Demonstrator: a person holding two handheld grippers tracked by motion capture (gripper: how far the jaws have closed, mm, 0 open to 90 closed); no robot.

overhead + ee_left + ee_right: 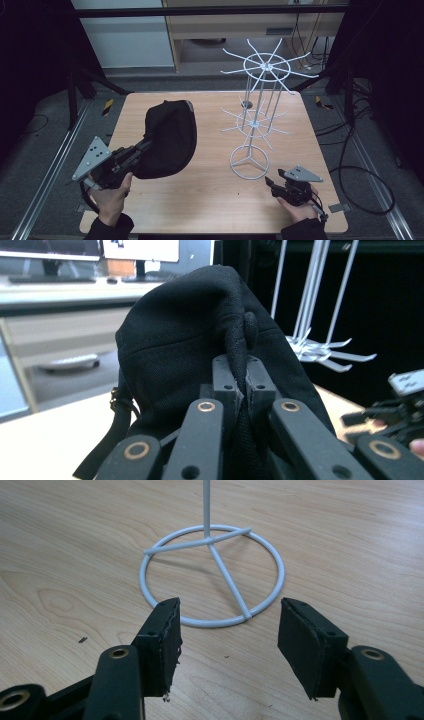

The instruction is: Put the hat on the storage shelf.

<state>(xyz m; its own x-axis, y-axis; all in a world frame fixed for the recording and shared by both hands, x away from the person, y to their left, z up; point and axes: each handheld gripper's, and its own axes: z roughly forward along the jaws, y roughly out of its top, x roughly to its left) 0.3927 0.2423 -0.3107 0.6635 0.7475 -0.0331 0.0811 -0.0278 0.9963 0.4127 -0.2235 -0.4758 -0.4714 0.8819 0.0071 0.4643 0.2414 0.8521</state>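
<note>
A black cap (pixel 167 140) hangs lifted over the table's left half, and my left gripper (pixel 142 149) is shut on its fabric. In the left gripper view the jaws pinch a fold of the cap (pixel 200 340) near its top button, my left gripper (pixel 241 380) closed tight. A white wire hat stand (pixel 257 107) rises from the table's right half on a ring base (pixel 249 163). My right gripper (pixel 270 182) rests low at the front right, open and empty. In the right gripper view its jaws (pixel 229 630) point at the ring base (pixel 212 575), a short way off.
The wooden table (pixel 210 200) has bare room at the front centre. The stand's spoked arms (pixel 267 65) spread wide at two heights. Dark frame posts and cables lie around the table. The other gripper (pixel 395 405) is visible at the right of the left gripper view.
</note>
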